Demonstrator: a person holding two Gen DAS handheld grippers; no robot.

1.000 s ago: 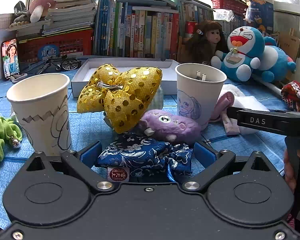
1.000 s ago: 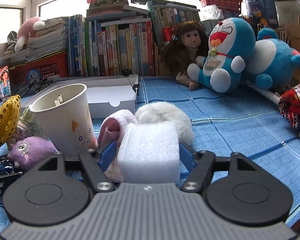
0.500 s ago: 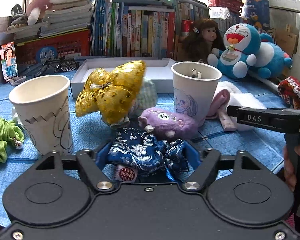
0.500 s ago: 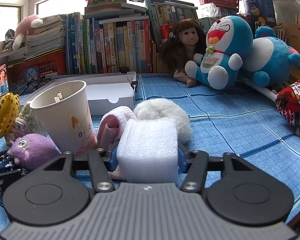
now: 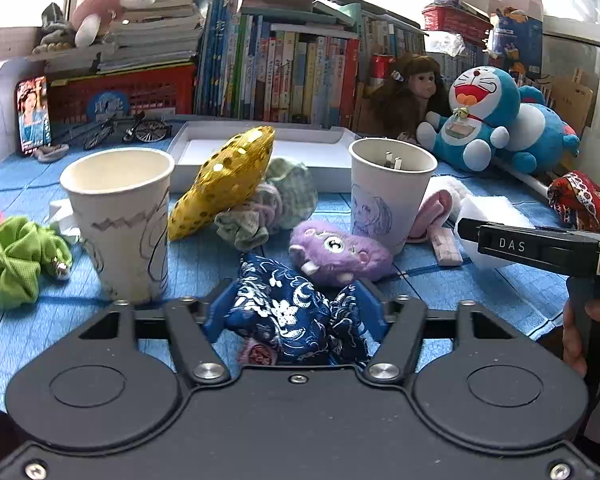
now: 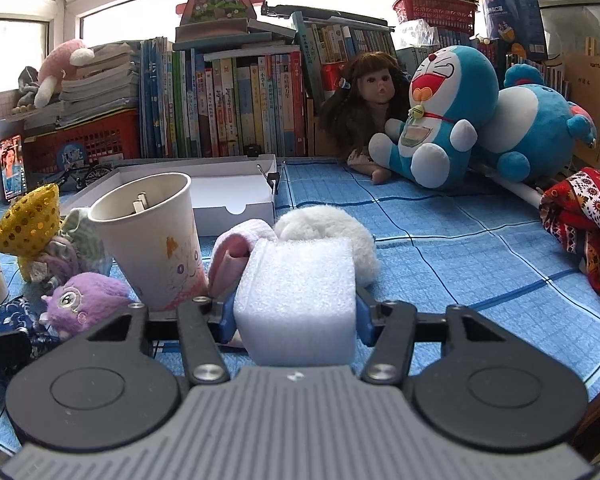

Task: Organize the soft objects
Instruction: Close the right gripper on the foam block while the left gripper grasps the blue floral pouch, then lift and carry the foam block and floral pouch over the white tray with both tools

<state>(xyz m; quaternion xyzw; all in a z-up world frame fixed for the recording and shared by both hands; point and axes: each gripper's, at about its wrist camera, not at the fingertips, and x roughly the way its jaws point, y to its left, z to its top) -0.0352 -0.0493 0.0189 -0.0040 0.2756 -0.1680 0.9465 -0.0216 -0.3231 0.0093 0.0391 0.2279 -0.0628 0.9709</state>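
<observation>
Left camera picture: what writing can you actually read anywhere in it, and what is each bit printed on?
"DAS": white letters on the black bar of the right gripper, seen from the side.
Book spines on the shelf: printed titles, too small to read.
Red round tag on the blue embroidered pouch in the left gripper: blurred, unreadable.
Blue box on the top shelf: print too small.
Paper cups: drawings only, no words.

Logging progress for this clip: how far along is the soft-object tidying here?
Early. Done: nothing visibly sorted; the white shallow box shows no soft items inside. In hand: left tongs shut on the blue embroidered fabric pouch; right tongs shut on the white foam block. Left: the gold sequined cushion, purple furry plush, green scrunchie and pink-white fluffy item lie loose on the blue mat.
</observation>
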